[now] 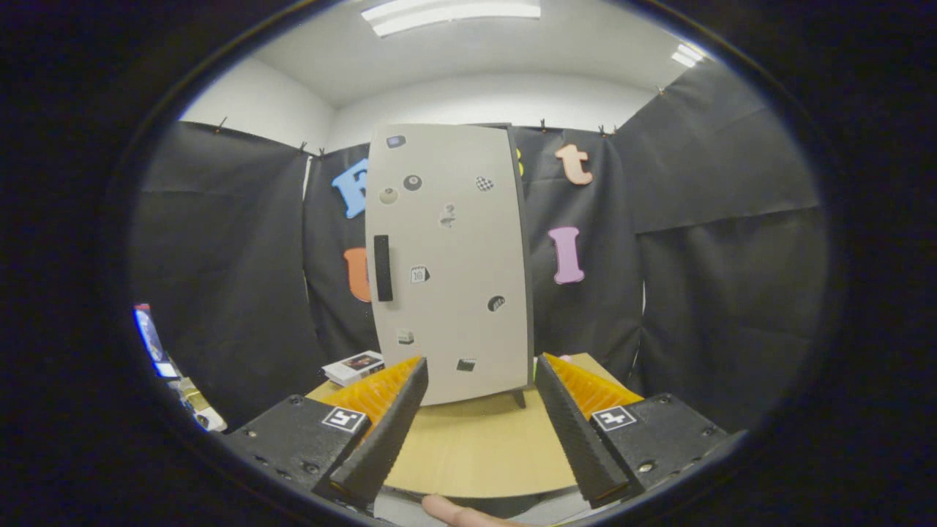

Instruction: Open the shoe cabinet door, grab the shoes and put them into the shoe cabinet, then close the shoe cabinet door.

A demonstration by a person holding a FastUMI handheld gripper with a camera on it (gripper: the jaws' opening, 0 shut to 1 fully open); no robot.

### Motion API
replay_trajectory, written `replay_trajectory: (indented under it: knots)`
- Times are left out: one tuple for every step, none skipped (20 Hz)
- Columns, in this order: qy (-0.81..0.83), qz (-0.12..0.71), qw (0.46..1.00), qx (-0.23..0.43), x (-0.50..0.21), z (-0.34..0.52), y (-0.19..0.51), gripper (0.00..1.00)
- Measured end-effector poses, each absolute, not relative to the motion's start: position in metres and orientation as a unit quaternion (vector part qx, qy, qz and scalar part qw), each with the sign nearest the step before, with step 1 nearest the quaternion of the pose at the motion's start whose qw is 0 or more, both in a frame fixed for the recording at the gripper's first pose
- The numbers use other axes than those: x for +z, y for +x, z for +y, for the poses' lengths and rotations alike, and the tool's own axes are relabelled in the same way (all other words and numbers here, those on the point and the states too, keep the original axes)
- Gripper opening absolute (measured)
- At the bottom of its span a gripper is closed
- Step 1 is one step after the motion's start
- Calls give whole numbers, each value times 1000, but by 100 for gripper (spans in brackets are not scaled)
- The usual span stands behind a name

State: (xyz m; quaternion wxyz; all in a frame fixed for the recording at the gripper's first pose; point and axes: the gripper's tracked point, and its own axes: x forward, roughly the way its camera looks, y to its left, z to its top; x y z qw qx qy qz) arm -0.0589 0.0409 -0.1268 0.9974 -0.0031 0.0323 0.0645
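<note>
Gripper view. The shoe cabinet (pixel 450 263) was seen standing upright on the wooden table (pixel 476 446), just beyond the fingertips, with its pale door (pixel 468 322) lying flush against the body, that is, closed. A dark vertical handle (pixel 383 268) was mounted near the door's left edge, and small stickers were scattered over the panel. The gripper (pixel 479 380) was held with its fingers spread wide apart, nothing being pinched between them; bare tabletop was visible in the gap. No shoes could be made out on the table, and the cabinet's interior was hidden by the door. A small box (pixel 355 366) lay on the table to the left of the cabinet's foot, and a fingertip (pixel 457 512) was visible below the fingers. The arrangement was judged to fit two stages equally: the door yet to be opened, with the shoes elsewhere, or the shoes already stowed inside and the door closed again. Which of these applied could not be settled.
</note>
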Motion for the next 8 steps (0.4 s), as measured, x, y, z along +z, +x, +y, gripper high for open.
replay_trajectory:
  knots:
    - [3, 22, 998, 55, -123, 31, -61, 97]
    - [9, 11, 999, 40, -121, 21, -61, 97]
    - [11, 5, 1000, 26, -119, 12, -63, 97]
    - [10, -2, 1000, 17, -118, 9, -65, 97]
    - [9, -10, 1000, 10, -115, 5, -67, 97]
    - [5, -18, 1000, 0, -111, 1, -68, 97]
    - [3, -23, 1000, -5, -110, -1, -70, 97]
    - [3, -27, 1000, -2, -108, 3, -74, 97]
